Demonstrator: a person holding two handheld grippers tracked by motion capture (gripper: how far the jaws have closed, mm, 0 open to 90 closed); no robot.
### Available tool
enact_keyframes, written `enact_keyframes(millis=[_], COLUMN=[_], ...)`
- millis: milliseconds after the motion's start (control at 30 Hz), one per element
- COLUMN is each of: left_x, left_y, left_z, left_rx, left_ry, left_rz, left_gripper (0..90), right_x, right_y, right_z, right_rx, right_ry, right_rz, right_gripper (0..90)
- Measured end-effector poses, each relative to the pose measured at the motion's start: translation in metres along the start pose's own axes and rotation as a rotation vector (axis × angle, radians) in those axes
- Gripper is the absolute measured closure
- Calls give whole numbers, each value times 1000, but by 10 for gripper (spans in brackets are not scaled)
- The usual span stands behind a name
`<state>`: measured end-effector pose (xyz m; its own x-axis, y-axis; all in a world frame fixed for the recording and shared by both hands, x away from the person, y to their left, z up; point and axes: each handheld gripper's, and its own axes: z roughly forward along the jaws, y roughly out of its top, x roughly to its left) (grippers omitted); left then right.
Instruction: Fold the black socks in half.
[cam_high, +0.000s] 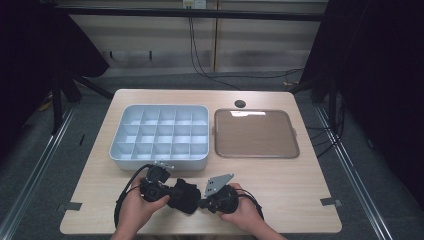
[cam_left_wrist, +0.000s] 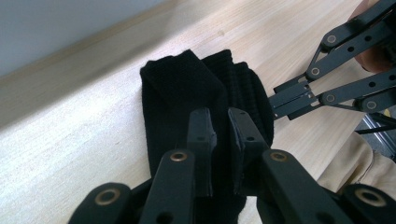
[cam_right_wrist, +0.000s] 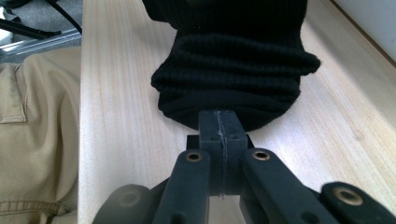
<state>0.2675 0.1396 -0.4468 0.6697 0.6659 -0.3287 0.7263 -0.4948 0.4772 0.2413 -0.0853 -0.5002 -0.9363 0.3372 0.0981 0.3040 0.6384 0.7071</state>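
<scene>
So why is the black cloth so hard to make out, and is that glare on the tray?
High view: yes, a bright reflection on the brown tray, dark surroundings. Left gripper view: the black sock swallows detail; the near claw is soft.

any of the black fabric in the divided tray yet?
No: in the high view the compartments of the white divided tray are bare, and the black fabric lies on the table in front of it.

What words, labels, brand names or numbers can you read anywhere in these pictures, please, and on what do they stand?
None can be read. The black knit cloth, the white divided tray, its clear lid, the wooden table and both claws, left and right, bear no legible print.
</scene>
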Motion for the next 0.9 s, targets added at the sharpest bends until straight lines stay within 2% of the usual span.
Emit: enact_keyframes(millis=[500,600,900], left_x=[-1,-3,-6], left_y=[3,5,5], left_z=[-3,0,3], left_rx=[-5,-4,-3], left_ry=[-11,-18,-25], left_rz=[27,29,42], left_gripper=[806,806,805], right_x=[-1,0,0], right_y=[-1,-2,-3], right_z=[-1,-2,-2], right_rx=[-7,-6,-3], right_ry=[-5,-4,-11], right_rz=[4,18,22], right_gripper=[900,900,900])
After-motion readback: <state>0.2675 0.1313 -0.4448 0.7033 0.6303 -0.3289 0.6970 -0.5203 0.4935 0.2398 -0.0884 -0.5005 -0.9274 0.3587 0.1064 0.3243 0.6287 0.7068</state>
